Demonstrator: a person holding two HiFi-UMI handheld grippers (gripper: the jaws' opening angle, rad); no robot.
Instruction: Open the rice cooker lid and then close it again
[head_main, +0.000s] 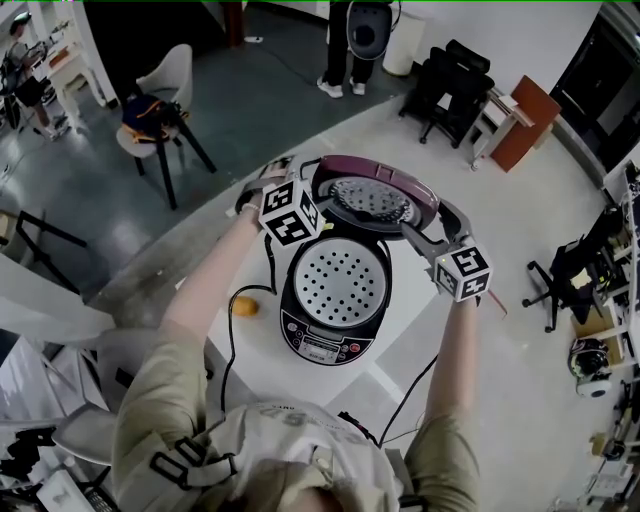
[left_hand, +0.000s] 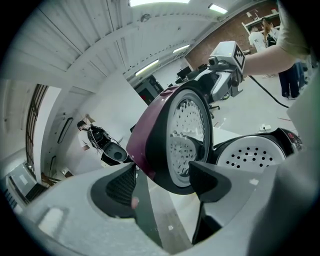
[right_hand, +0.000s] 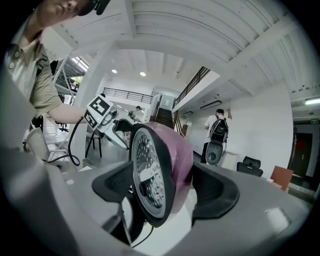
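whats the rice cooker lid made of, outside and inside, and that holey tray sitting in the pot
The lid has an outer shell that is probably moulded plastic: plum coloured, smooth, with soft glossy highlights. Its inner plate looks like bare metal: silvery, dimpled and reflective. The perforated tray is pale and matte with regular round holes; it could be plastic or dull metal, and the look leaves that open.

blk rice cooker, purple lid open, near upright at its rear

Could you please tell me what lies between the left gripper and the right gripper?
The raised lid stands between the left gripper and the right gripper in the head view; each gripper view shows it between that gripper's jaws.
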